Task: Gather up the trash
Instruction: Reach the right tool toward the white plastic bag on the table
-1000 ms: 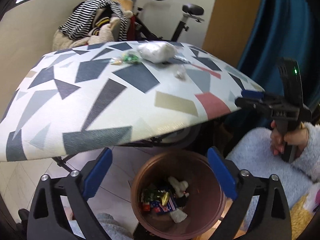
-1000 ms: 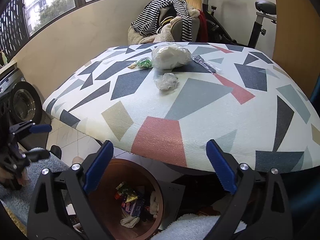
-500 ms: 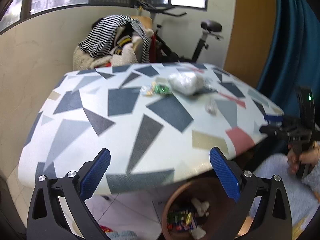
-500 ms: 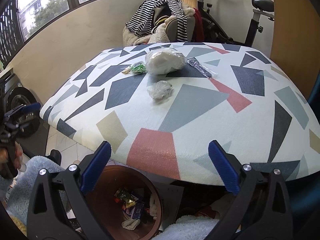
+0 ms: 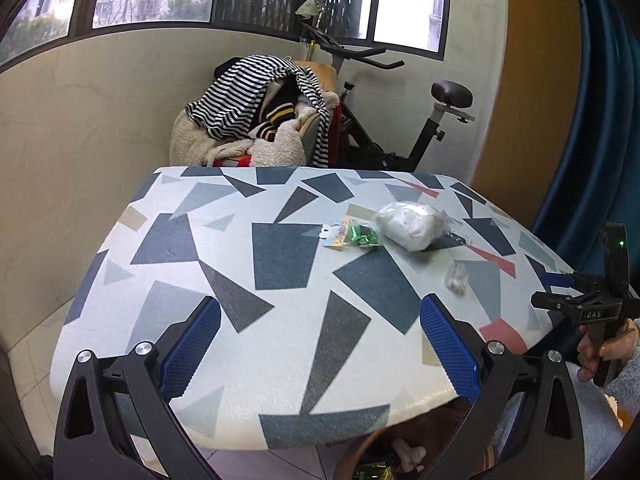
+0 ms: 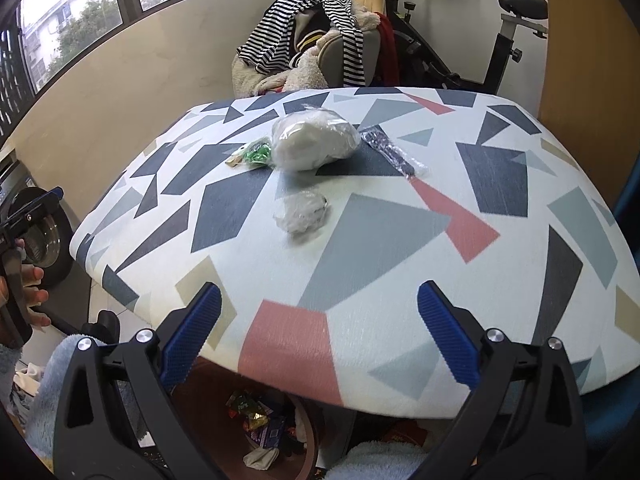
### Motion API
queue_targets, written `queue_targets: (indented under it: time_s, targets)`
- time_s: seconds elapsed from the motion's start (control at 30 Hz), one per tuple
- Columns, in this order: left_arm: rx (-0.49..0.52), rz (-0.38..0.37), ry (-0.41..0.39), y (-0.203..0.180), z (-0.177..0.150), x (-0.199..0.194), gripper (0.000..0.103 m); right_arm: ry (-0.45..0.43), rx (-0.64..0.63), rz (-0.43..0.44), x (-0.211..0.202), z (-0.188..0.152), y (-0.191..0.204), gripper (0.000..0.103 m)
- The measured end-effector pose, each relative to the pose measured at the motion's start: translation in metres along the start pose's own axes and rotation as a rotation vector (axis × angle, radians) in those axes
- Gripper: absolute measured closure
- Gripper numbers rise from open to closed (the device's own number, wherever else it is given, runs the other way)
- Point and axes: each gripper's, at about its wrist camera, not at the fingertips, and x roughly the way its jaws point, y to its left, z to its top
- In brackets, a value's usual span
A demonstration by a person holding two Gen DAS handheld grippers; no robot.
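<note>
Where windows loom, patterned table (image 6: 400, 240) bearing wrappers (image 5: 352, 236).

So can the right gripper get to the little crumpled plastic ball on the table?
Probably yes. The right gripper is open and empty, and the small crumpled plastic ball lies straight ahead on the table with only bare cloth between them. The big white bag sits behind it, not in the way.

White letters "DAS" on my right gripper (image 5: 576, 292), seen off to the right of my left gripper (image 5: 320, 340), no other print readable.
</note>
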Motion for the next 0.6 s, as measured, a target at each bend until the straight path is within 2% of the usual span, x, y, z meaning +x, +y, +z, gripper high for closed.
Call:
queue_targets:
  time_s: [0.17, 0.6]
  targets:
    - [-0.014, -0.012, -0.021, 0.003, 0.004, 0.005, 0.006, -0.002, -0.009, -0.003, 0.006, 0.008, -0.005, 0.006]
    - [-0.038, -0.040, 0.060, 0.011, 0.007, 0.042, 0.006, -0.019, -0.031, -0.023, 0.024, 0.039, -0.023, 0.006]
